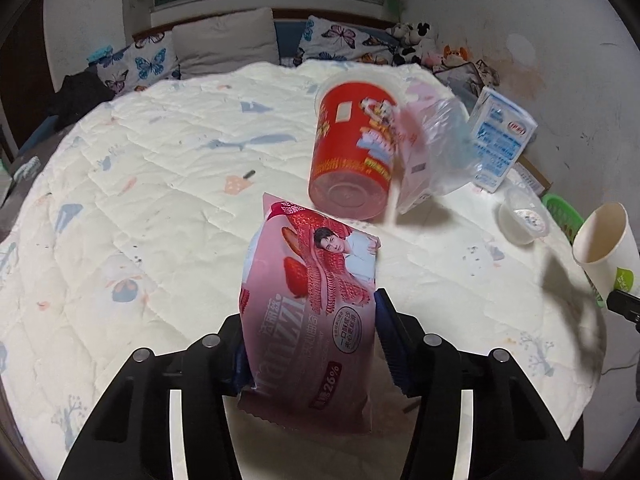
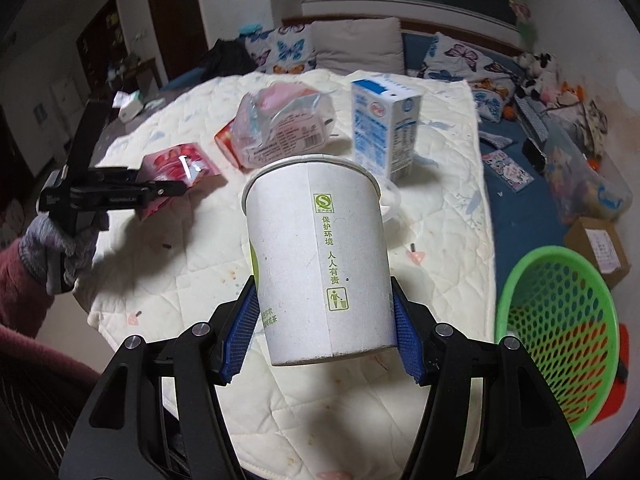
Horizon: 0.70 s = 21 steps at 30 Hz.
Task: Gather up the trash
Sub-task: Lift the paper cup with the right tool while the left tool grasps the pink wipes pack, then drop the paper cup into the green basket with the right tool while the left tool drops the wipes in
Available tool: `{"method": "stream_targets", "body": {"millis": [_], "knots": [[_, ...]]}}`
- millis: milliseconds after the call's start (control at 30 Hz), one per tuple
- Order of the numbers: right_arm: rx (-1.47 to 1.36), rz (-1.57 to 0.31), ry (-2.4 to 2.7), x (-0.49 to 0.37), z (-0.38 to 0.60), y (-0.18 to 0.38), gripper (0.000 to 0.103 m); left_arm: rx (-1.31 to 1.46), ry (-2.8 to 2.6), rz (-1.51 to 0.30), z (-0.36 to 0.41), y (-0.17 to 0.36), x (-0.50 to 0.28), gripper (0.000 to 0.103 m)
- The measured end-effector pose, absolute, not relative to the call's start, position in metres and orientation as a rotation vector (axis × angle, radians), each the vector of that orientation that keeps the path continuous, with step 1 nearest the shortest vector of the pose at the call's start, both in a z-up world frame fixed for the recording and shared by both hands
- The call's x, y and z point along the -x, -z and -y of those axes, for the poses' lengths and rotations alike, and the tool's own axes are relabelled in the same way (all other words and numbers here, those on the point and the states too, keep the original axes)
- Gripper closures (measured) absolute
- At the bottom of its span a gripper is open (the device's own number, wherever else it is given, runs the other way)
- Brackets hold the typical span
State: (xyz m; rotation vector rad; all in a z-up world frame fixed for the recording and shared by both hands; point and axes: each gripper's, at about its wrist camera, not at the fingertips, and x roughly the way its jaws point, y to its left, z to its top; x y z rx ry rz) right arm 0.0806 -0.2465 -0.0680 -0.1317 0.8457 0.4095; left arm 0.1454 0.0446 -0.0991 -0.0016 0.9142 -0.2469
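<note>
A: What's the biggest thing here?

B: The bed, under a white quilted cover (image 1: 160,184) printed with small pastel shapes. Butterfly pillows (image 2: 288,50) line its far end. To the right of the bed sits a green mesh basket (image 2: 560,320).

A: And the trash?

B: Most of it lies on the far right part of the cover. A red tub (image 1: 352,152) lies on its side, its bottom facing the left camera. Touching its right side is a clear plastic bag (image 1: 436,148) with pink packaging inside, somewhat blurred. Just right of that stands a blue-and-white carton (image 1: 500,136), upright. Near the carton, a small white plastic cup (image 1: 522,216) rests on the cover.

A: What are the tongs doing?

B: The left tongs (image 1: 312,344) are closed on a pink strawberry snack packet (image 1: 316,300), gripped across its lower half, with the top pointing toward the tub. The right tongs (image 2: 326,330) are clamped on a white paper cup (image 2: 320,256), blue pads pressed against both sides, its open rim pointing away from the camera. The cup hangs above the near right part of the bed, with the basket to its right.
</note>
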Motion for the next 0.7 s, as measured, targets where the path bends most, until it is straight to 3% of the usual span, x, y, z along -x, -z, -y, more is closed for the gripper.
{"method": "stream_targets", "body": {"millis": [267,700], "knots": [[0.05,-0.806,-0.312,-0.065,0.287,0.062,0.041,0.011,0.336,-0.848,-0.015,0.059,-0.121,0.053],[-0.065,-0.784,0.021,-0.054,0.416,0.07,0.041,-0.124,0.59,-0.812,0.129,0.03,-0.127,0.053]]}}
